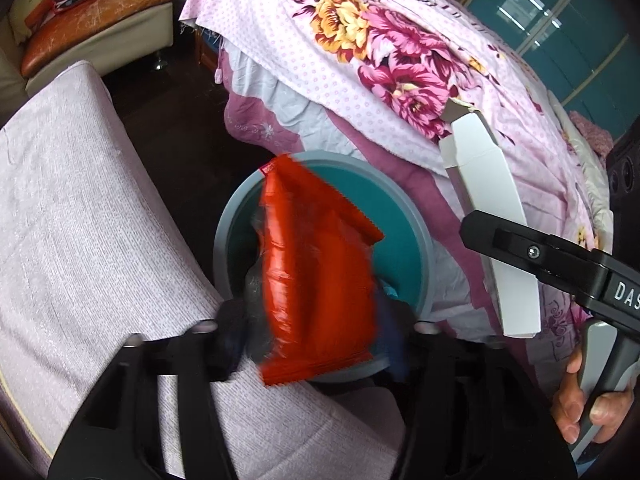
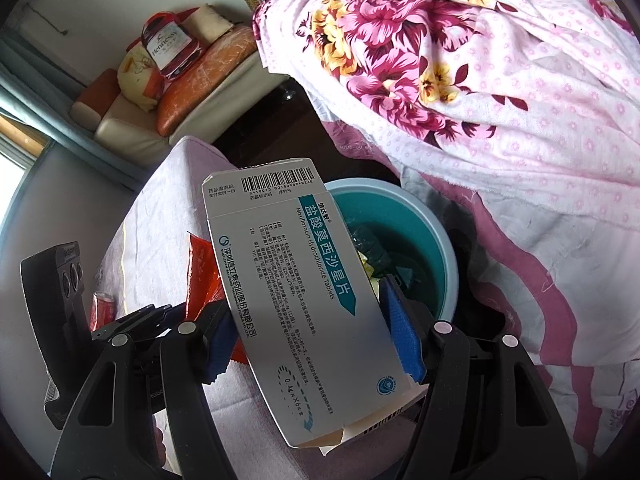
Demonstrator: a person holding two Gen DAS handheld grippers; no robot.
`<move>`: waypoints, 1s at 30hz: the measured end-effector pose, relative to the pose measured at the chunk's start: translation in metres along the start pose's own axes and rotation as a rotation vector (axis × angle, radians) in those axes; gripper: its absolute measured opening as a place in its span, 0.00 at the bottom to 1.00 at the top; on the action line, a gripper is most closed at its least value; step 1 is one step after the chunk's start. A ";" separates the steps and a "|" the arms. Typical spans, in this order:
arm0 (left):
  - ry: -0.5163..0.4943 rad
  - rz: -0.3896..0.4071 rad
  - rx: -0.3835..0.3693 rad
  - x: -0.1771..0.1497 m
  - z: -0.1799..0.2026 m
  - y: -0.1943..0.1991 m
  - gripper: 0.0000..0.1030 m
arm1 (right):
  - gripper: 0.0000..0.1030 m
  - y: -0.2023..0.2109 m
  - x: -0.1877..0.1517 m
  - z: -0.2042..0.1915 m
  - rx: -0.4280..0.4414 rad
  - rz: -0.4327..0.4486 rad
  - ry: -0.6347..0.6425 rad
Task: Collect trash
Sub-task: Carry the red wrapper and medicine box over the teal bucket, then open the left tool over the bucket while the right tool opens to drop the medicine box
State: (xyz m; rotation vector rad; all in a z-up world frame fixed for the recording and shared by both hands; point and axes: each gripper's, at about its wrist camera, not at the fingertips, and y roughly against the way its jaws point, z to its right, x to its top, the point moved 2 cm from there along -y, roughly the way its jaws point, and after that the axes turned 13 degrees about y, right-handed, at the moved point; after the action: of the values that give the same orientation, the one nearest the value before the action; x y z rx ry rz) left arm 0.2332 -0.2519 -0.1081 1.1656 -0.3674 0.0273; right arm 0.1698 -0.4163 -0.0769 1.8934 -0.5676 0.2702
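The left tongs [image 1: 316, 320] stand released above the bin [image 1: 424, 240], a round grey-rimmed tub with a teal inside that sits on the dark floor between a pale lilac cushioned seat [image 1: 88, 216] on the left and a bed on the right. Between the 2 spread pads hangs a red snack wrapper [image 1: 320, 280], blurred, with its lower edge near the camera and its upper end over the bin's mouth; neither pad presses on it as far as the blur lets me tell.

The right tongs [image 2: 308, 332] are clenched on a white medicine box [image 2: 296, 300], blue-padded fingers [image 2: 400, 328] pressing its 2 long edges. The box is tilted, barcode end far, opened flap end near, and it is held just above and left of the bin [image 2: 444, 248], in which dark and yellowish scraps already lie. In the left wrist view the same box [image 1: 488, 208] shows its plain white back at right, with a person's hand [image 1: 580, 400] on the grey handle below it.

A floral pink bedspread [image 1: 380, 60] covers the bed. Far left stands an orange and cream sofa [image 2: 192, 80] with a red gift bag [image 2: 168, 48] on it. A red can [image 2: 102, 304] stands by the seat, at the left edge.
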 end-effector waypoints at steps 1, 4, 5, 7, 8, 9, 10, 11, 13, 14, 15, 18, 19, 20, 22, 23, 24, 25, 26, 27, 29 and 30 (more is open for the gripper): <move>0.003 0.012 0.001 0.000 -0.001 0.001 0.75 | 0.61 0.000 0.001 -0.001 -0.003 0.000 0.000; 0.004 0.018 0.013 0.000 -0.004 0.001 0.77 | 0.61 -0.001 0.003 -0.001 -0.011 -0.004 0.003; 0.007 0.011 0.017 0.000 -0.006 0.001 0.82 | 0.61 -0.002 0.004 -0.002 -0.012 -0.007 0.006; 0.013 0.021 0.019 -0.002 -0.010 0.004 0.86 | 0.61 -0.004 0.005 -0.004 -0.013 -0.010 0.008; 0.012 0.025 0.021 -0.003 -0.011 0.006 0.86 | 0.61 -0.005 0.005 -0.005 -0.013 -0.012 0.009; 0.008 0.027 0.024 -0.004 -0.012 0.008 0.86 | 0.61 -0.006 0.006 -0.007 -0.014 -0.014 0.011; 0.005 0.028 0.024 -0.006 -0.013 0.010 0.86 | 0.61 -0.007 0.006 -0.008 -0.015 -0.015 0.013; 0.002 0.030 0.025 -0.007 -0.014 0.012 0.86 | 0.61 -0.008 0.006 -0.010 -0.016 -0.018 0.017; -0.004 0.036 0.032 -0.011 -0.017 0.016 0.86 | 0.61 -0.010 0.007 -0.012 -0.018 -0.021 0.025; -0.006 0.039 0.036 -0.013 -0.018 0.018 0.86 | 0.61 -0.011 0.007 -0.014 -0.019 -0.024 0.030; -0.006 0.041 0.040 -0.015 -0.021 0.020 0.86 | 0.61 -0.012 0.007 -0.017 -0.020 -0.027 0.033; 0.005 0.047 0.044 -0.020 -0.028 0.025 0.86 | 0.61 -0.016 0.007 -0.021 -0.021 -0.039 0.043; 0.009 0.048 0.045 -0.021 -0.030 0.026 0.86 | 0.61 -0.017 0.007 -0.022 -0.022 -0.040 0.043; 0.013 0.049 0.047 -0.021 -0.033 0.027 0.86 | 0.61 -0.019 0.008 -0.026 -0.020 -0.047 0.051; 0.024 0.050 0.048 -0.023 -0.038 0.029 0.86 | 0.62 -0.022 0.008 -0.031 -0.022 -0.055 0.064; 0.030 0.051 0.047 -0.023 -0.040 0.031 0.86 | 0.62 -0.024 0.007 -0.034 -0.023 -0.060 0.067; 0.037 0.052 0.046 -0.023 -0.043 0.032 0.86 | 0.64 -0.025 0.007 -0.035 -0.023 -0.063 0.067; 0.043 0.052 0.044 -0.024 -0.045 0.033 0.86 | 0.70 -0.026 0.007 -0.036 -0.022 -0.066 0.065; 0.049 0.051 0.040 -0.024 -0.047 0.034 0.86 | 0.72 -0.028 0.006 -0.038 -0.022 -0.070 0.060; 0.057 0.050 0.037 -0.025 -0.050 0.035 0.86 | 0.72 -0.030 0.005 -0.039 -0.020 -0.078 0.058; 0.066 0.048 0.037 -0.027 -0.053 0.036 0.86 | 0.73 -0.032 0.004 -0.042 -0.019 -0.091 0.053; 0.070 0.046 0.039 -0.028 -0.056 0.036 0.86 | 0.74 -0.032 0.003 -0.043 -0.020 -0.092 0.053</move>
State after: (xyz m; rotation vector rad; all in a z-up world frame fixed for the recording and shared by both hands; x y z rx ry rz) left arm 0.2146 -0.1825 -0.1028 1.1910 -0.3328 0.1159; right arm 0.1922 -0.3680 -0.0850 1.8823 -0.4446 0.2529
